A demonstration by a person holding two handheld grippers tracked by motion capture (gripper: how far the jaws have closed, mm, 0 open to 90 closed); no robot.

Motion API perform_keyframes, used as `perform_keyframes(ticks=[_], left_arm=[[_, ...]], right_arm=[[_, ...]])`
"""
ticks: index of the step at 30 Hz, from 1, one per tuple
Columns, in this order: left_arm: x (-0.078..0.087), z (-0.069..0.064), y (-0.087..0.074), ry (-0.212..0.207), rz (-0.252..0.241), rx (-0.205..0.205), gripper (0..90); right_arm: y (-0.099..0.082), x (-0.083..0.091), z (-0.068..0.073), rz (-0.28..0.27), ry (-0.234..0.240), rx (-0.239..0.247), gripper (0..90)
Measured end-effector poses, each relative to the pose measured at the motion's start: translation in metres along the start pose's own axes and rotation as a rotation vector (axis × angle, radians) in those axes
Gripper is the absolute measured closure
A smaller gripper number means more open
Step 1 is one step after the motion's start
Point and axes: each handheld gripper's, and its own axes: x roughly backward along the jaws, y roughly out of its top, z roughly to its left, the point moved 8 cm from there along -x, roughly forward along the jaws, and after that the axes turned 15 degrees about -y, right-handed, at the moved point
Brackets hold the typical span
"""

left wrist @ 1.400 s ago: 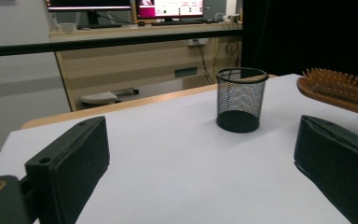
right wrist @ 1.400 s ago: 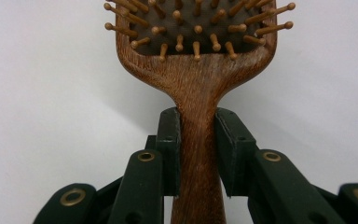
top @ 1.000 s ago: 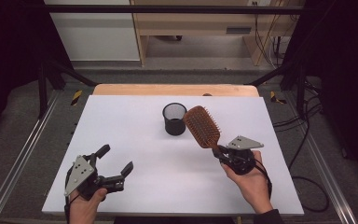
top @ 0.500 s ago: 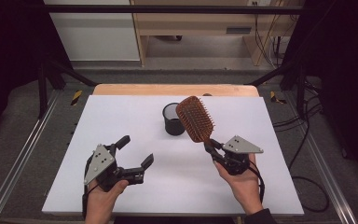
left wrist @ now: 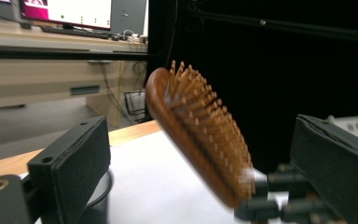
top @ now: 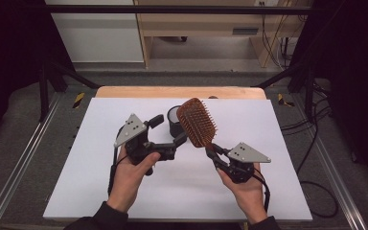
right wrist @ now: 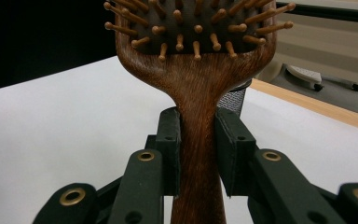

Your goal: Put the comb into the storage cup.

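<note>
A wooden hairbrush (top: 197, 122) with peg bristles is held up above the white table, its head tilted toward the far left. My right gripper (top: 211, 151) is shut on the brush handle (right wrist: 198, 140), both pads pressed against it. My left gripper (top: 170, 129) stands open just left of the brush head, its jaws spread wide on either side of the hairbrush (left wrist: 200, 135) as seen in the left gripper view. A black mesh cup (top: 173, 125) stands upright on the table behind the left gripper, partly hidden by it and by the brush.
The white table top (top: 124, 201) has a wooden strip (top: 179, 92) along its far edge. Metal rails (top: 24, 163) run along the left side. A wooden desk and cables lie beyond the table.
My left gripper has risen from the near left and moved right and forward to the brush head. The right gripper has lifted the brush and swung it left toward the middle.
</note>
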Motion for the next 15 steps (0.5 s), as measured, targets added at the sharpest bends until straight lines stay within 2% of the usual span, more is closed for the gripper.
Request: perform_keyframes(ticks=[2,6,9,11,15], left_arm=[[-0.007,0.005,0.0,0.001,-0.01,0.031,6.9],[-0.015,0.011,0.0,0.0,-0.018,0.059,7.4],[-0.021,0.012,-0.004,-0.015,-0.025,0.128,8.1],[-0.024,0.013,-0.007,-0.01,-0.013,0.129,10.5],[-0.028,0.013,-0.01,-0.03,-0.003,0.144,17.0]], right_arm=[[0.001,0.001,0.002,-0.009,0.0,-0.002,72.7],[0.0,0.001,0.005,-0.017,-0.002,-0.001,72.8],[-0.001,0.001,0.007,-0.016,-0.003,0.0,72.8],[-0.001,0.001,0.009,-0.021,-0.002,0.009,72.8],[-0.001,0.001,0.013,-0.025,0.005,0.016,72.8]])
